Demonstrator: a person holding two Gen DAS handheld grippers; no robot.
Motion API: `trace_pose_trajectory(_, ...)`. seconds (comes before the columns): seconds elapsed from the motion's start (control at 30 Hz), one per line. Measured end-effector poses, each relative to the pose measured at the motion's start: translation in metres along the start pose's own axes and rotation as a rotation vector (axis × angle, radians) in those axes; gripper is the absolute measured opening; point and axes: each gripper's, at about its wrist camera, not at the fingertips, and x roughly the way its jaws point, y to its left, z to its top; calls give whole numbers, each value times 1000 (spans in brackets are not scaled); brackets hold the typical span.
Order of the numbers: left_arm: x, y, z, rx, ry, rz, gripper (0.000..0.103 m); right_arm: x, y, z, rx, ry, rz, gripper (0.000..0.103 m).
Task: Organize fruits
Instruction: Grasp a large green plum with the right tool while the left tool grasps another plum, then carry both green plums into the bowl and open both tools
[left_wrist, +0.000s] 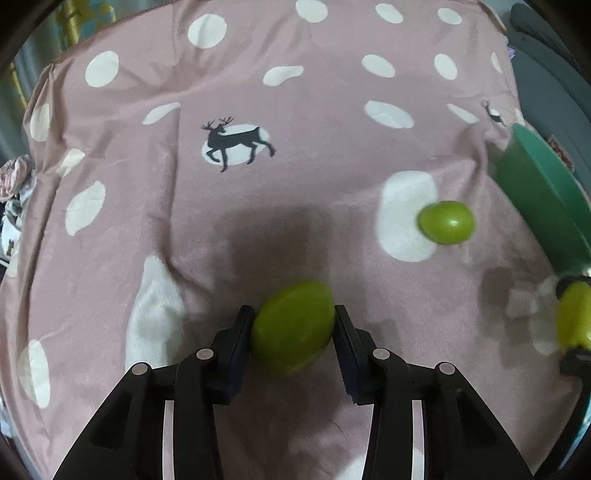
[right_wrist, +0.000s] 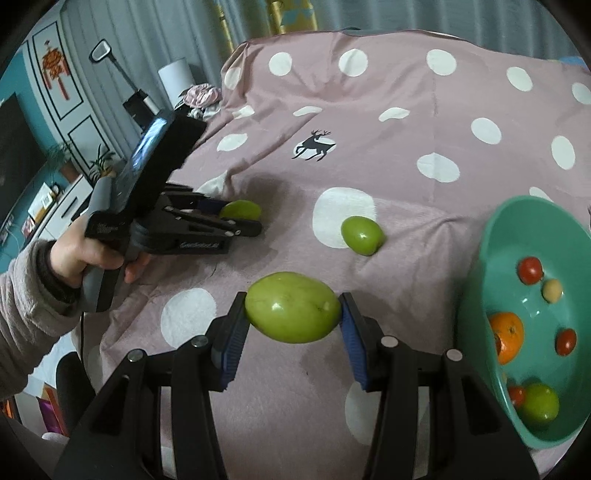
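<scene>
My left gripper (left_wrist: 294, 314) is shut on a green fruit (left_wrist: 293, 325), just above the pink spotted blanket (left_wrist: 258, 92); the same gripper (right_wrist: 255, 221) and its fruit (right_wrist: 240, 210) show in the right wrist view. My right gripper (right_wrist: 293, 306) is shut on a larger green fruit (right_wrist: 293, 307), held above the blanket; it shows at the left wrist view's right edge (left_wrist: 574, 317). A third green fruit (left_wrist: 446, 222) (right_wrist: 362, 235) lies loose on the blanket between them. A teal bowl (right_wrist: 476, 295) (left_wrist: 535, 184) stands at the right.
The bowl holds an orange (right_wrist: 508, 341), a green fruit (right_wrist: 540, 406), small red tomatoes (right_wrist: 530, 269) and a pale round fruit (right_wrist: 552, 290). The person's hand (right_wrist: 81, 251) holds the left gripper's handle. Room furniture lies beyond the bed's left edge.
</scene>
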Motion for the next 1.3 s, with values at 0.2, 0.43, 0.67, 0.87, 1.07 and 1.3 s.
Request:
trace_pose_trajectory(0.2, -35, -24, -9, 18, -50, -44, 43, -9, -10, -8, 40, -19, 3, 49)
trace_pose_trajectory(0.43, -72, -64, -20, 48, -115, -79, 43, -29, -10, -18, 51, -59, -11, 49)
trace_pose_trajectory(0.67, -90, -91, -26, 57, -163, -59, 43, -60, -21, -26, 78, -125, -66, 49)
trace_pose_trajectory(0.87, -98, -115, -24, 67, -180, -89, 43, -84, -38, -36, 126, -169, -110, 49)
trace_pose_trajectory(1.07, -103, -138, -14, 100, -198, -106, 43, -100, -56, -45, 172, -204, -147, 49)
trace_pose_trajectory(1.3, -106, -164, 5, 148, -227, -118, 43, -115, -78, -54, 217, -238, -190, 49)
